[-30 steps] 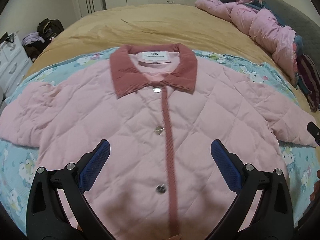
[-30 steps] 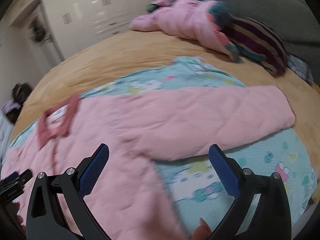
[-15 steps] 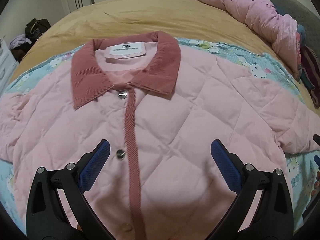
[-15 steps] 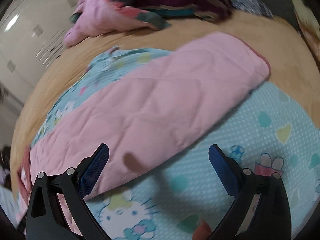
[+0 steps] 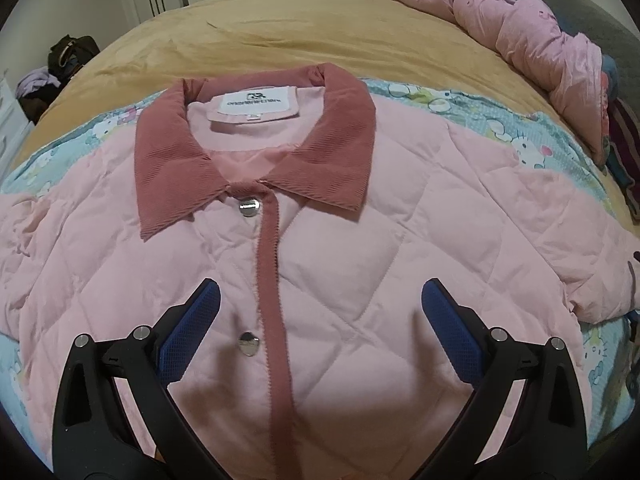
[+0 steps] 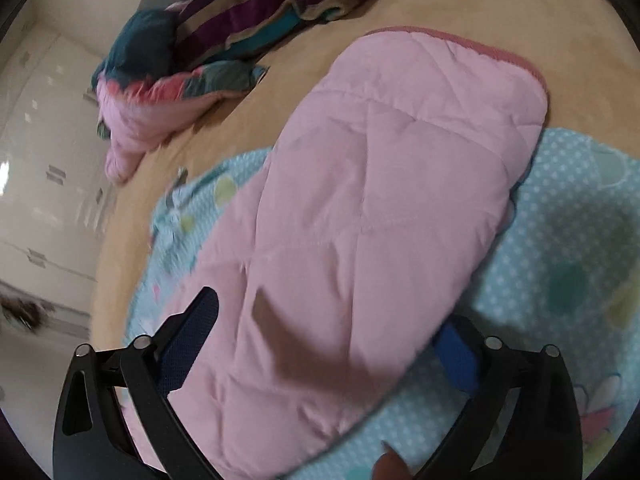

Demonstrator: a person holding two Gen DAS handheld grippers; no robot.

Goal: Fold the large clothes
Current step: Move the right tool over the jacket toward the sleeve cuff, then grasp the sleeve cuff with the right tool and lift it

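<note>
Jacket (image 5: 360, 240), pink and quilted, lies front-up and buttoned on a light blue cartoon-print sheet (image 5: 480, 120) spread over a bed with a tan cover (image 5: 320, 32). Its dusty-red corduroy collar (image 5: 168, 152) points toward the far side of the bed, a white label (image 5: 254, 104) shows inside the neck, and 2 metal snaps (image 5: 249, 207) sit beside the red placket. The left gripper (image 5: 320, 308) hovers over the chest of the jacket, its jaws spread wide with nothing between them; the blue pads (image 5: 192, 332) are clear of the fabric. In the right wrist view, the jacket's sleeve (image 6: 380, 200) stretches across the sheet, its red-trimmed cuff reaching the tan cover. The right gripper (image 6: 332, 336) straddles this sleeve, jaws closing with the sleeve between them; the right-hand pad is partly hidden by the sleeve's edge, and I cannot tell whether it presses yet. A fingertip (image 6: 390, 466) shows at the bottom edge. A heap of pink and striped bedding (image 6: 208, 40) lies beyond.
</note>
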